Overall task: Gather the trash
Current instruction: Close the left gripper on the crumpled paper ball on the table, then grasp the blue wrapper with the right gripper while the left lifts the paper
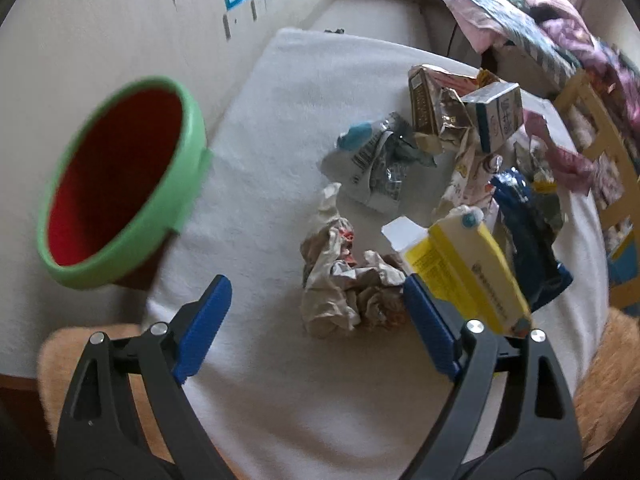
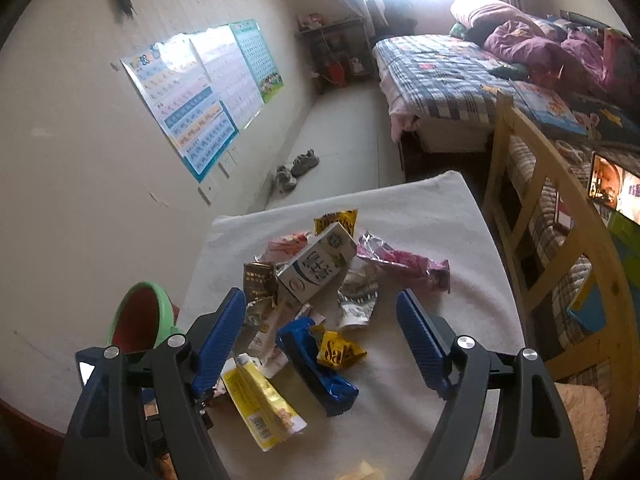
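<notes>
green-rimmed bin (red inside), empty

Table stands against wall. Bin at table's left edge, beside wall, mouth tilted toward camera. Trash heap on table, right of bin. Crumpled paper nearest, between left gripper jaws. Flat box just right of paper. Barcoded wrapper behind paper. Milk carton at heap's rear, resting on other wrappers. Chair right of table. Bed behind chair.
</notes>
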